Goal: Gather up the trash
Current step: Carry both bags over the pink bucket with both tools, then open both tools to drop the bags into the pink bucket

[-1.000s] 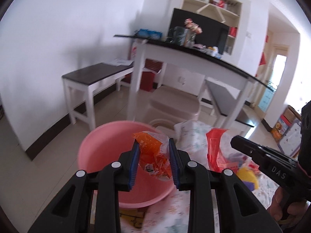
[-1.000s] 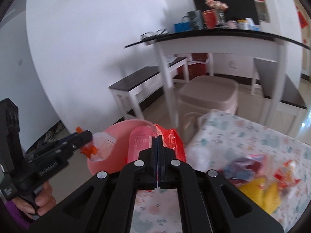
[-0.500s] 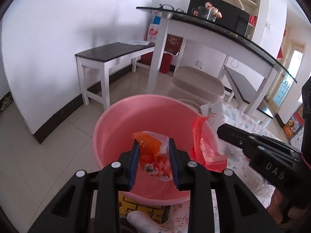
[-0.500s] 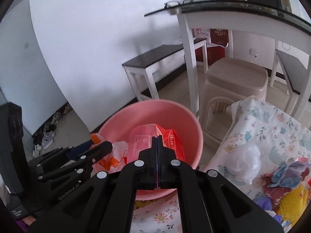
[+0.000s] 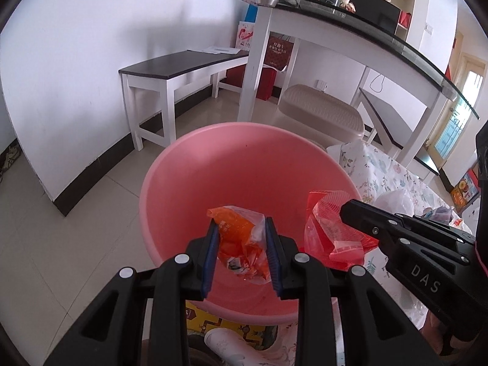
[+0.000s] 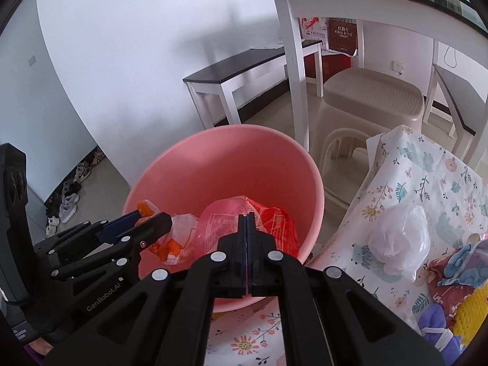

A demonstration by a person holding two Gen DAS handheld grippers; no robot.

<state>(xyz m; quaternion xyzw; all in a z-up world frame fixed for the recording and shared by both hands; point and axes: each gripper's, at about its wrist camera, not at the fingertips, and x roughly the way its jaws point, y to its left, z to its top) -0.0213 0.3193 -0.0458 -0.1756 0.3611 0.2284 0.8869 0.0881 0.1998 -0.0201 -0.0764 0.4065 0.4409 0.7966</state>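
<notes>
the pink basin [image 5: 244, 164] now fills both views where a second ago it sat low and partly hidden, because both hands have dropped down over its mouth. the left gripper [image 5: 241, 244], jaws partway apart, pinches a crumpled orange wrapper [image 5: 241, 241], and the right gripper [image 6: 247, 238], jaws pressed flat together, clamps a thin red plastic bag [image 6: 268, 222]. both pieces hang inside the rim, so letting go should land them, while a white bag [image 6: 399, 241] and other scraps wait on the floral cloth [image 6: 427, 170].

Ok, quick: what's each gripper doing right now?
Left gripper: shut on the orange wrapper.
Right gripper: shut on the red bag.
</notes>
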